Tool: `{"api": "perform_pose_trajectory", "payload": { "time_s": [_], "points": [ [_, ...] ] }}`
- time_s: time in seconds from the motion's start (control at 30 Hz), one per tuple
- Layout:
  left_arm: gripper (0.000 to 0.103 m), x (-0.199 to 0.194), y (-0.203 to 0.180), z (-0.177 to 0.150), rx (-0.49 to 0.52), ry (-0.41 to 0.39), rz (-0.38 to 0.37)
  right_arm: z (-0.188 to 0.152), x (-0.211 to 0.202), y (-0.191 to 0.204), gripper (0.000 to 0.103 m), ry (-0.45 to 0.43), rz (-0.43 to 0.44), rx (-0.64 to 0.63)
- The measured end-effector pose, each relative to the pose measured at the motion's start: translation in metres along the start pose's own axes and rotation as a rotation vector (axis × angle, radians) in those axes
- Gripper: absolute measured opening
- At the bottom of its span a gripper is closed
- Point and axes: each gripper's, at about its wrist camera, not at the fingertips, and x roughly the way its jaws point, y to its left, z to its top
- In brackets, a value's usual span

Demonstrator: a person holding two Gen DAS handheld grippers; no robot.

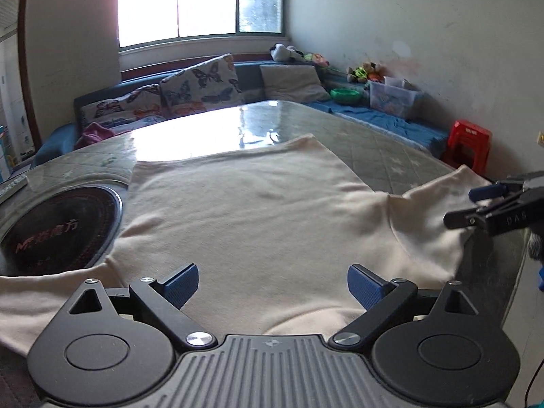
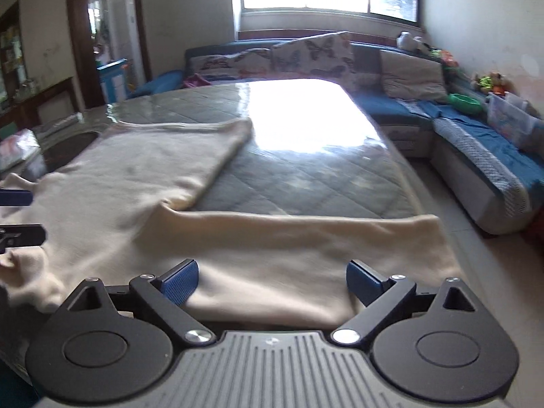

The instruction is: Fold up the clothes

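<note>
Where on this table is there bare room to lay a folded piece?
Bare: the quilted table top beyond the cream garment, from its far hem to the sofa-side edge. Crowded: the near half under the garment, and the corner by the round cooktop.

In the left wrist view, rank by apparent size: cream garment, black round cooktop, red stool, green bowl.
1. cream garment
2. cooktop, though nearness inflates it
3. red stool
4. green bowl

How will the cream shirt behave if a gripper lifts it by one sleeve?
Probably floppy: the shirt lies flat with soft wrinkles and its sleeve drapes at the table edge. Likely light, since the fabric looks thin. It may slide when pulled, as the tabletop looks glossy.
</note>
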Motion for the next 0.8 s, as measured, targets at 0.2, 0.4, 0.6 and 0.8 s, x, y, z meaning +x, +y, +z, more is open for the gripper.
{"api": "perform_pose_trajectory", "payload": {
  "time_s": [0.2,0.4,0.6,0.8],
  "points": [
    [0.096,0.005,-0.009,-0.006,0.018,0.024,-0.018,-0.010,-0.007,-0.019,0.103,-0.003,-0.075,0.038],
    [0.099,0.007,-0.009,-0.007,-0.005,0.045,-0.021,-0.010,-0.005,-0.028,0.103,-0.009,-0.132,0.070],
    [0.103,0.008,-0.008,-0.008,-0.035,0.063,-0.024,-0.012,-0.003,-0.046,0.103,-0.011,-0.202,0.137],
    [0.103,0.008,-0.008,-0.007,-0.042,0.061,-0.012,-0.016,-0.013,-0.055,0.099,-0.015,-0.171,0.197]
  ]
}}
